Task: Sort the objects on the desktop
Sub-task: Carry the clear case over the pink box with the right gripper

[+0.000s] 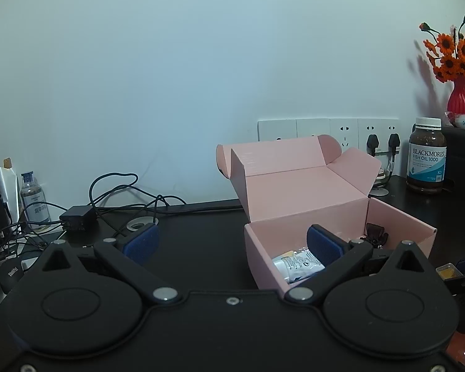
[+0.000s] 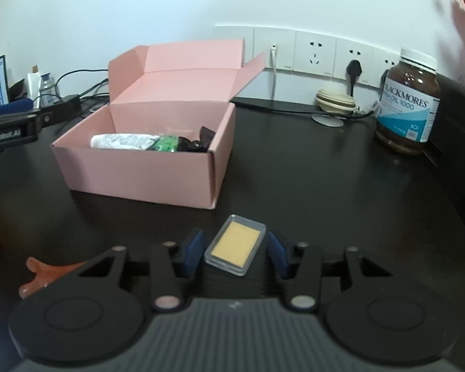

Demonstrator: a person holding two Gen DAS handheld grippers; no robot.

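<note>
An open pink box (image 2: 139, 170) stands on the black desk with its lid up; it also shows in the left wrist view (image 1: 294, 186). Inside lie a white tube (image 2: 121, 141), a green packet (image 2: 166, 144) and a dark clip (image 2: 198, 144). A clear case with a tan pad (image 2: 236, 245) lies on the desk between the fingers of my right gripper (image 2: 236, 252). The right gripper is open, with small gaps on both sides of the case. My left gripper (image 1: 232, 243) is open wide and empty, its right finger over the box's near left corner.
A brown Blackmores fish oil bottle (image 2: 407, 102) stands at the right. A pink-orange clip (image 2: 46, 274) lies at the front left of the right gripper. Cables and a black adapter (image 1: 77, 217) are at the left. Wall sockets (image 2: 313, 52) and a red vase of orange flowers (image 1: 460, 96) stand behind.
</note>
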